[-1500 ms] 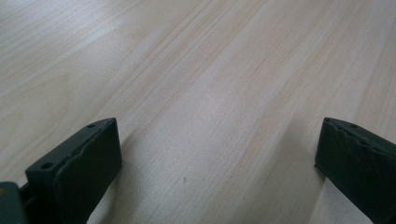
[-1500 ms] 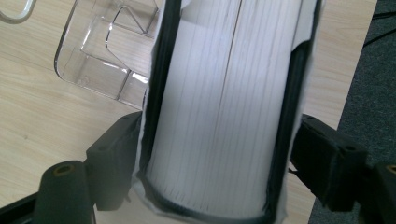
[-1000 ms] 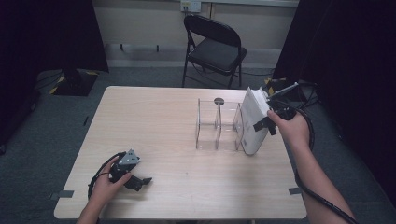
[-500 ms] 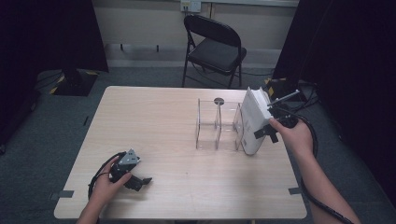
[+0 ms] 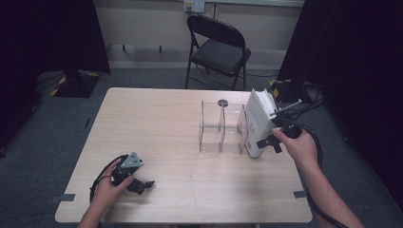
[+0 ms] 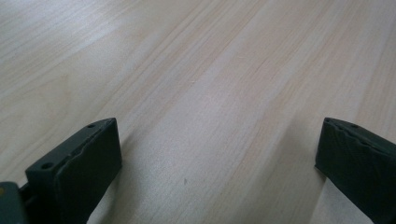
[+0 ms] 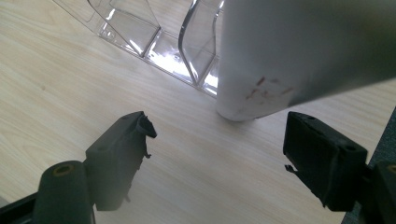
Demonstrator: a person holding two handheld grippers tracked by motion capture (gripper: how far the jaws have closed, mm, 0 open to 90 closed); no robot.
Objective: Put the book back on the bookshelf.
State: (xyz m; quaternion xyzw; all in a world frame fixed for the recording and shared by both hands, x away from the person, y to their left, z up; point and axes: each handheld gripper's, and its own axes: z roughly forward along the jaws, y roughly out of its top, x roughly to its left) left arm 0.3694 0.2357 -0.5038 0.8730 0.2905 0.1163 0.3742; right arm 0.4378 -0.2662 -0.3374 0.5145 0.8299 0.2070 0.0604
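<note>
Jaws spread and empty, the right gripper hovers just beside the white binder standing against the clear rack; the left gripper, jaws wide and empty, rests near-left on the table.

White binder cropped by top and right edges, blurred. Clear rack cut at top edge. Small dark disc behind rack: too small to identify.
</note>
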